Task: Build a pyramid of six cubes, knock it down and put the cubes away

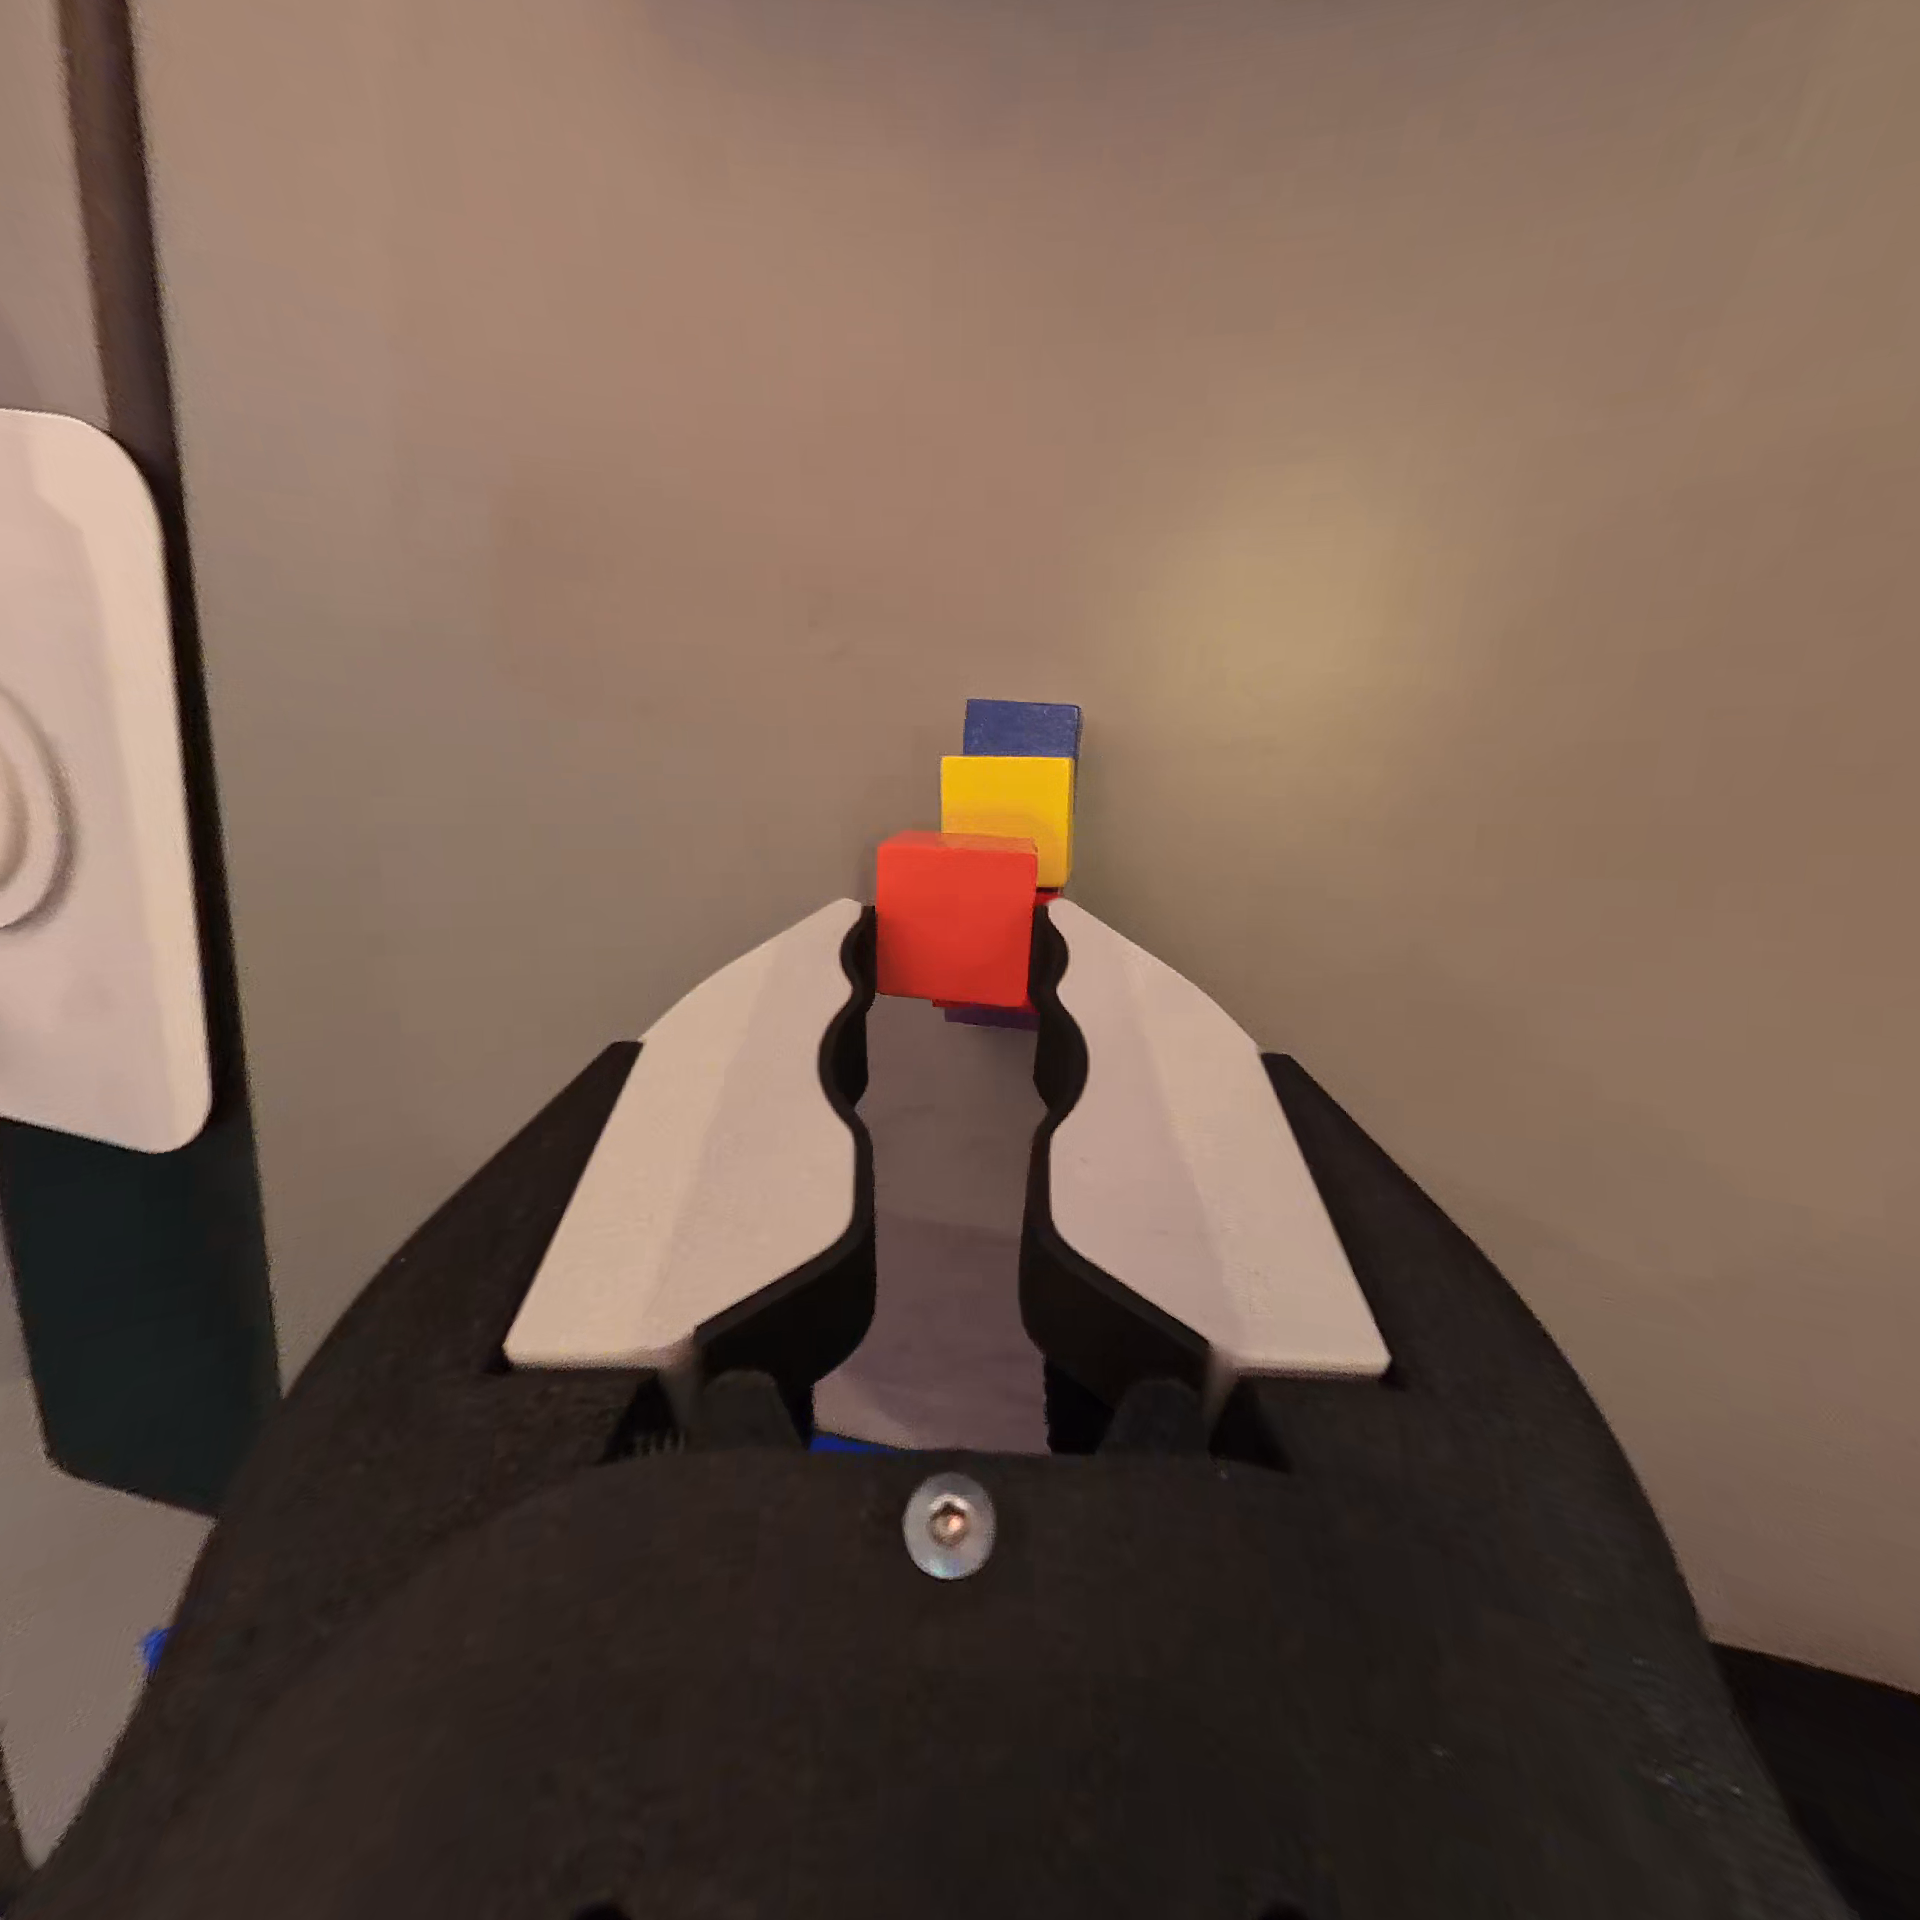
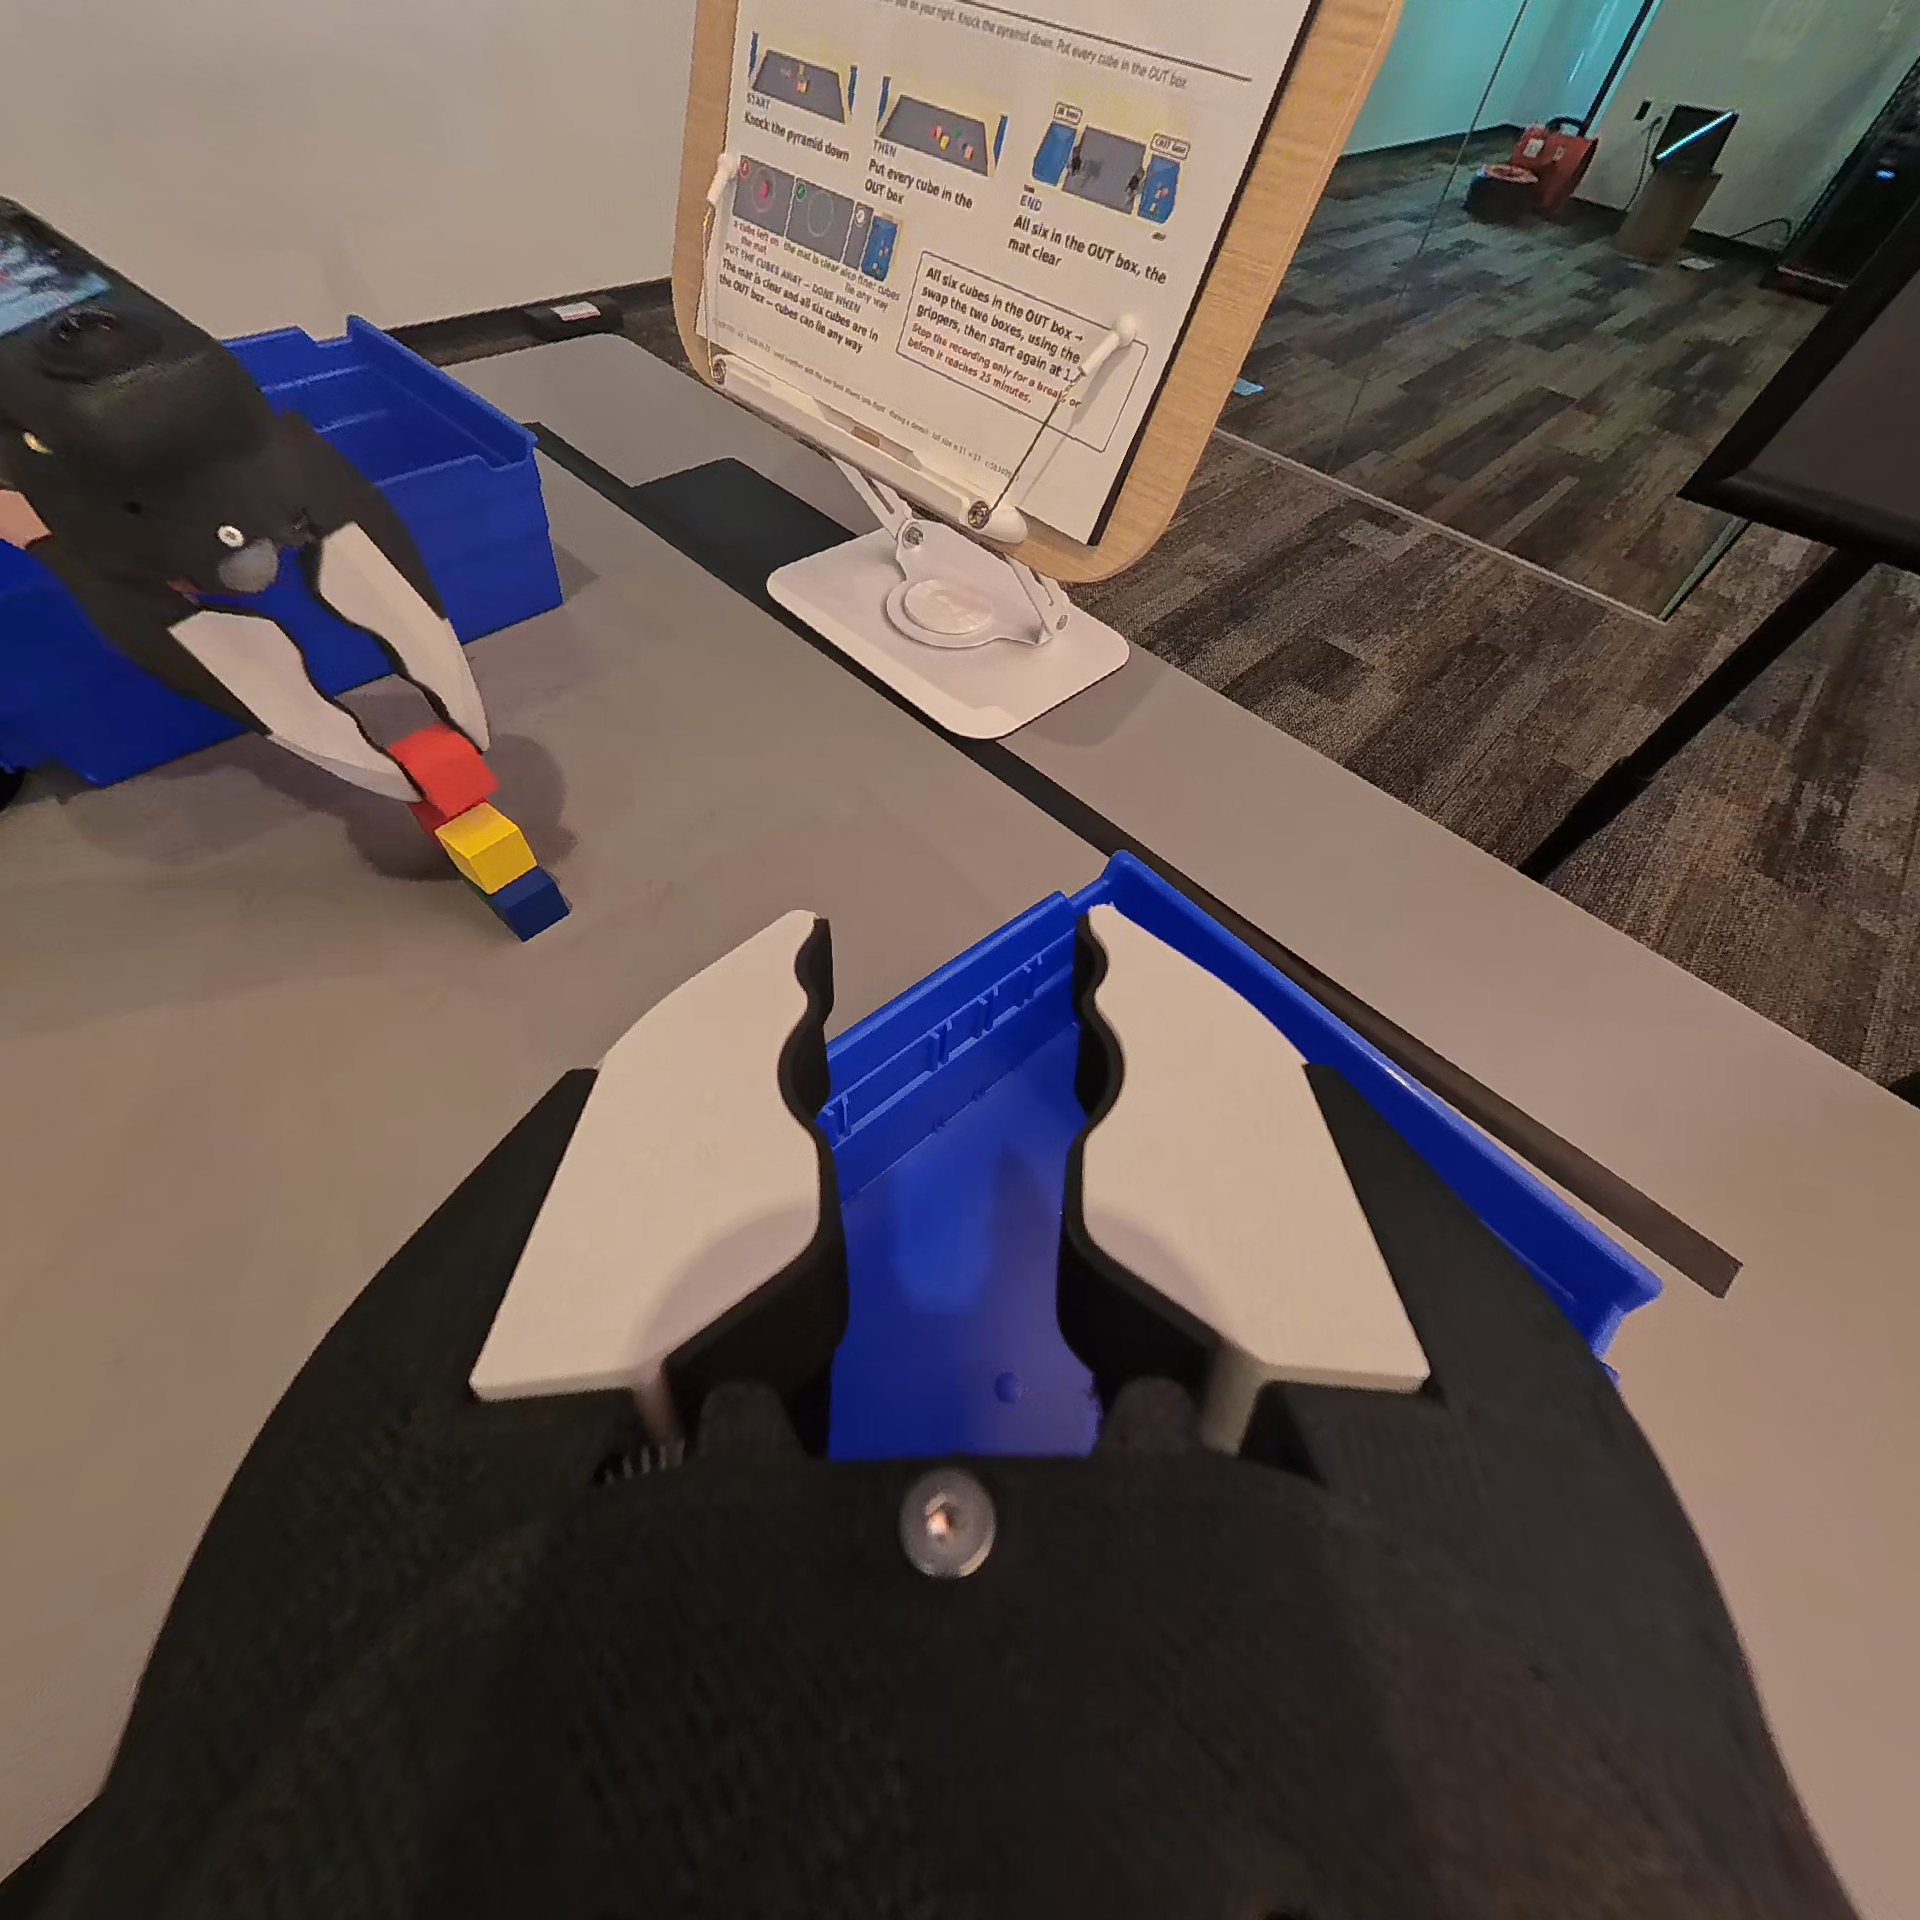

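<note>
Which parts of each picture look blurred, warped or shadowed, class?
Left wrist view: the red cube between the left gripper fingers is sharp, the white stand at the left edge smeared. Right wrist view: wide-angle bending curves the table edge, soft shadows pool beside the stacked cubes, and the right gripper is crisp.

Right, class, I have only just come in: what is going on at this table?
A person is working with two hand-held grippers on a grey table. The left gripper is shut on a red cube, holding it at the top of a small stack where a yellow cube and a blue cube already sit. The right gripper is open and empty, above a blue bin with no cubes visible in it. A second blue bin stands behind the stack.
</note>
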### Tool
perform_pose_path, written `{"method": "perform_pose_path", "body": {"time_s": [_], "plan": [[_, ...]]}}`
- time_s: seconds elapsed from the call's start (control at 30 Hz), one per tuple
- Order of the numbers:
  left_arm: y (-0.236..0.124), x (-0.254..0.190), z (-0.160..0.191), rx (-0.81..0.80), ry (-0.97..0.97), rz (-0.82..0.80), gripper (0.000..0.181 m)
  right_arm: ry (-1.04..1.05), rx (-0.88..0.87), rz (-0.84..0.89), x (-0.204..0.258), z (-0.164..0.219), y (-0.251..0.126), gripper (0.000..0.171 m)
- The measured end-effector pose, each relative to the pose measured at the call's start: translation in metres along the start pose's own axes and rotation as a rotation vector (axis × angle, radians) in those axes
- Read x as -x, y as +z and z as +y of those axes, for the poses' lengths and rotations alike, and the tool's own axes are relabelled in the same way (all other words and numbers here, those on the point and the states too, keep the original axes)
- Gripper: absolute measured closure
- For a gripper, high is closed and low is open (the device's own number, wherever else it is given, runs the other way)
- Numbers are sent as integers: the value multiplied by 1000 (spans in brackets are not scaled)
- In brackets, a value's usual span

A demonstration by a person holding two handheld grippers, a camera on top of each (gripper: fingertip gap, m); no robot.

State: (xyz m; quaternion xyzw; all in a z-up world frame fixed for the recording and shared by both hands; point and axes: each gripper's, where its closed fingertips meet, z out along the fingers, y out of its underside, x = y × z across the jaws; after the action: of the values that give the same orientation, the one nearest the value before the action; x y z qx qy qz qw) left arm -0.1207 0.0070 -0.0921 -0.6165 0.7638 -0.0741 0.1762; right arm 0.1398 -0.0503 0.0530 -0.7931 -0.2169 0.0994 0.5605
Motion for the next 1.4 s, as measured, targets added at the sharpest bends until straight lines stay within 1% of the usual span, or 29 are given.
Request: {"method": "perform_pose_path", "body": {"time_s": [0.17,0.6,0.63,0.73,0.8,0.87,0.93,0.97,1.07,1.13,1.23,1.3,1.37,1.4], "plan": [[8,-2,4,23,22,43,153,2,6,0,-2,2,1,126],[10,-3,3,26,13,86,153,-3,25,-4,-1,5,4,126],[12,-2,5,35,10,84,151,-3,28,-5,-1,6,4,126],[14,-7,7,43,3,119,127,-6,42,-5,-1,8,5,126],[8,-7,1,-1,0,120,131,-8,49,-3,-1,10,6,126],[-5,0,-10,-82,-15,82,128,-9,52,-4,-1,10,6,126],[-29,11,-27,-223,-30,20,126,-12,55,-3,-1,10,7,126],[-48,15,-40,-329,-38,-15,127,-15,55,-2,-1,10,7,126],[-121,22,-70,-682,-70,-126,133,-16,53,5,-1,9,8,126],[-176,25,-77,-901,-93,-222,136,-14,52,13,-3,9,9,126],[-248,25,-67,-1165,-142,-382,141,-9,36,29,-5,6,11,126],[-286,25,-52,-1316,-179,-511,147,-4,15,43,-7,1,12,125],[-310,27,-35,-1383,-235,-618,156,0,-20,57,-7,-6,12,125],[-316,30,-26,-1382,-279,-648,155,2,-41,70,-8,-10,11,126]]}}
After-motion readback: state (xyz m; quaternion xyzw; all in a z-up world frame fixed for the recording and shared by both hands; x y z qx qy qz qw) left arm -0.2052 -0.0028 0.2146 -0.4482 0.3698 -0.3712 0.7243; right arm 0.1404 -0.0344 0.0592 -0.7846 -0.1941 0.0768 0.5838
